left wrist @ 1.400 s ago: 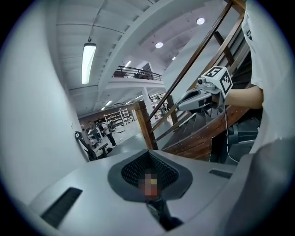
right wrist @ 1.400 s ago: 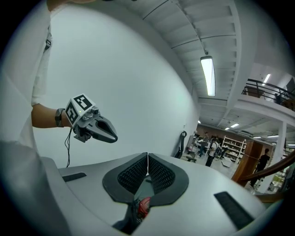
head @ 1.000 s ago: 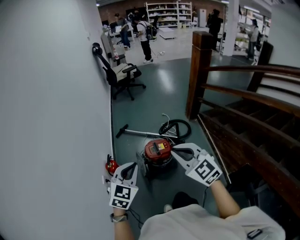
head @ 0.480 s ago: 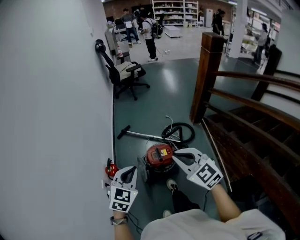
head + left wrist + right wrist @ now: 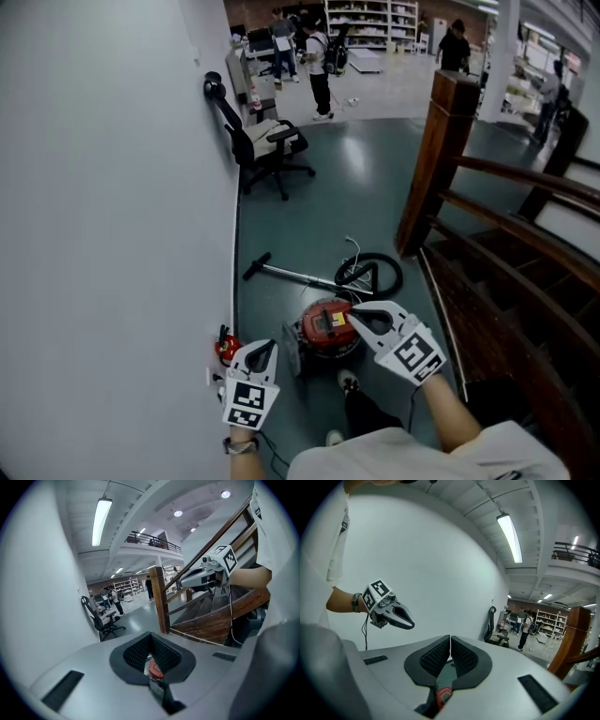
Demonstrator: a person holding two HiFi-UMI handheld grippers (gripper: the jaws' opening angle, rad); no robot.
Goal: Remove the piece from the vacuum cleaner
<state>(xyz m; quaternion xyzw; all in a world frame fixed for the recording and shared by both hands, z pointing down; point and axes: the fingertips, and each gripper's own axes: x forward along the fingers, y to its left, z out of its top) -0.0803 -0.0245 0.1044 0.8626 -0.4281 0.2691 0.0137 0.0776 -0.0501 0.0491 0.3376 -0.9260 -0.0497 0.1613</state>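
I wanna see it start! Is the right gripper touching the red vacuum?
Apart. The right gripper view shows the right gripper shut on empty air, with the vacuum lying below it.

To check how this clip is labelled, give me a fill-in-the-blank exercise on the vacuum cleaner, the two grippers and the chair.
1. The vacuum cleaner has a ____ body.
2. The left gripper and the right gripper both have their jaws ____, with nothing held.
3. The office chair stands close against the white ____ on the left.
Missing words: red; shut; wall.
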